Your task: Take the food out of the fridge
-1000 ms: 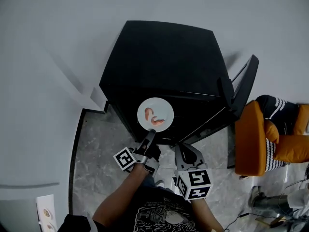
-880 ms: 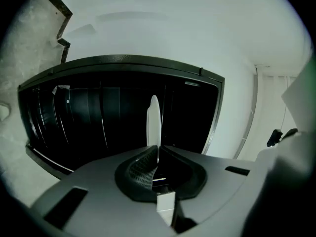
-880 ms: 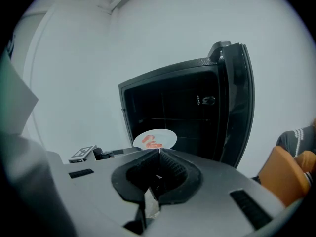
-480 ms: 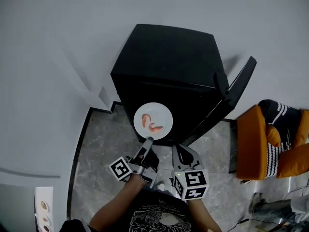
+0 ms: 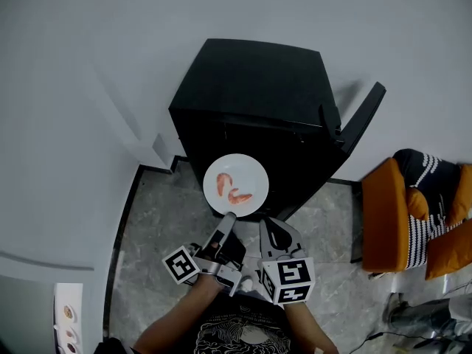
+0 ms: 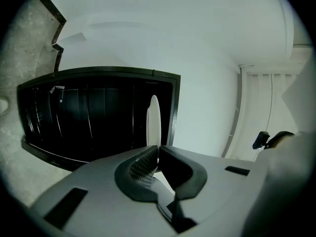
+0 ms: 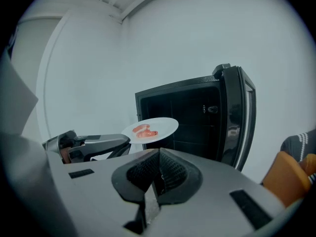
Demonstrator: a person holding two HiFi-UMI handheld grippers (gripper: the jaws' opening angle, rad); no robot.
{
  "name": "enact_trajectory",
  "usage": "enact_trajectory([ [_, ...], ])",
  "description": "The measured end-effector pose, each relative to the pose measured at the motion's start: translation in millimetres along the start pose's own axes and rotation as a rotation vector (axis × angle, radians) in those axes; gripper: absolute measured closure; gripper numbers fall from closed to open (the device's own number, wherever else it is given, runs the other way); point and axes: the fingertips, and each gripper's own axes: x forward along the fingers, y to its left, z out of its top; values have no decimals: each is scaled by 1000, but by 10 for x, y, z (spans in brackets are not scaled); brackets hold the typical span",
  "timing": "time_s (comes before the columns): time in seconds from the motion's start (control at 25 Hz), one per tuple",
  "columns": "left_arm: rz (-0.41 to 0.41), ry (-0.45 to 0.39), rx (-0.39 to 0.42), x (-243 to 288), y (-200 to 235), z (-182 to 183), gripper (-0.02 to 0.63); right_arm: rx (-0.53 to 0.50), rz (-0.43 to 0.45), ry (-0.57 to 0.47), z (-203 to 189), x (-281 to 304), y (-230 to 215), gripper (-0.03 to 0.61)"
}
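A white plate (image 5: 251, 172) with two pinkish shrimp (image 5: 230, 190) hangs in the air in front of the black fridge (image 5: 258, 94). My left gripper (image 5: 230, 216) is shut on the plate's near rim. In the left gripper view the plate (image 6: 153, 120) shows edge-on, rising from the closed jaws (image 6: 157, 149). The right gripper view shows the plate (image 7: 165, 125) and shrimp (image 7: 145, 131) level before the dark fridge interior (image 7: 187, 117). My right gripper (image 5: 270, 231) sits just right of the left one, shut and holding nothing (image 7: 159, 154).
The fridge door (image 5: 361, 120) stands open to the right. An orange chair (image 5: 394, 220) with a striped cloth stands right of it. Marbled grey floor (image 5: 162, 227) lies in front, white walls (image 5: 74, 87) behind and to the left.
The plate has come out of the fridge toward me and now hangs clear of it. Both grippers drew back slightly. The fridge door has swung a little more shut.
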Motion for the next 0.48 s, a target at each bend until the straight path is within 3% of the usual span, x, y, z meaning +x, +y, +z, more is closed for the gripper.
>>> enact_trajectory([
  [0.48, -7, 2, 1, -63, -70, -74, 592, -7, -3, -16, -5, -100, 46, 557],
])
